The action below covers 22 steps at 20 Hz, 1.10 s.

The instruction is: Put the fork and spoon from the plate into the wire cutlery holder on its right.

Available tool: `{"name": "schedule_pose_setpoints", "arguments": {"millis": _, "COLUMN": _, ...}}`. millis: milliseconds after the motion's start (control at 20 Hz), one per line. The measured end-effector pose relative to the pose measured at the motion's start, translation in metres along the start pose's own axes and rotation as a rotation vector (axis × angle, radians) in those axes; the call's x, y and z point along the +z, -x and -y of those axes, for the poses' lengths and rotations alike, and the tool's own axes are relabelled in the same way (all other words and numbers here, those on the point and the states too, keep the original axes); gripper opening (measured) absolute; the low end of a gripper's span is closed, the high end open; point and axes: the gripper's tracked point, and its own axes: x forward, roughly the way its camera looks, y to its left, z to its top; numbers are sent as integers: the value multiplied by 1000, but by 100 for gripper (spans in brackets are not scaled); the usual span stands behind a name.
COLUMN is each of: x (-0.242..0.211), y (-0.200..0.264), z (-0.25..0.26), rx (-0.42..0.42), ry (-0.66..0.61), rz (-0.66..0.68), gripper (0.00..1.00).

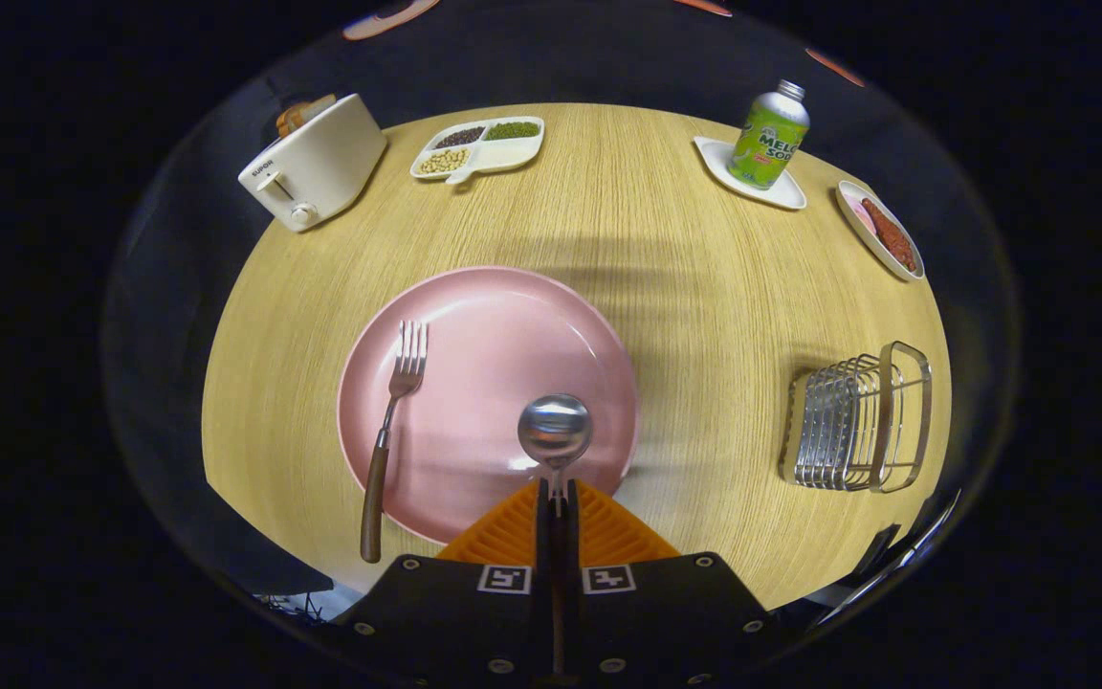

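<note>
The tongs point(556, 498) are pressed together on the spoon point(555, 433), both fingers pinching its handle, and the bowl of the spoon sticks out just ahead of the fingertips, over the near right part of the pink plate point(503, 335). Whether the spoon is lifted clear of the plate or touching it, I cannot tell. The fork point(388, 431) lies on the plate's left side, tines pointing away, its brown handle running off the near rim onto the bench point(685, 249). Off to the right, well apart from the plate, sits the wire cutlery holder point(857, 416) (lying near the bench edge). Beyond the plate: a white toaster point(314, 163) at far left, a divided dish of beans point(479, 146) beside it, a green soda bottle point(769, 134) on a white coaster point(785, 191), and 1 small dish of food point(881, 232) at far right.
</note>
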Motion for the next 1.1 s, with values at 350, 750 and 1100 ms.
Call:
{"name": "schedule_pose_setpoints", "arguments": {"millis": 350, "x": 17, "y": 49, "z": 29, "rx": 0, "ry": -57, "rz": 131, "gripper": 3}}
{"name": "schedule_pose_setpoints", "arguments": {"millis": 750, "x": 26, "y": 105, "z": 129, "rx": -103, "ry": -186, "rz": 254, "gripper": 4}}
{"name": "schedule_pose_setpoints", "arguments": {"millis": 1100, "x": 4, "y": 94, "z": 196, "rx": -156, "ry": -238, "rz": 196, "gripper": 4}}
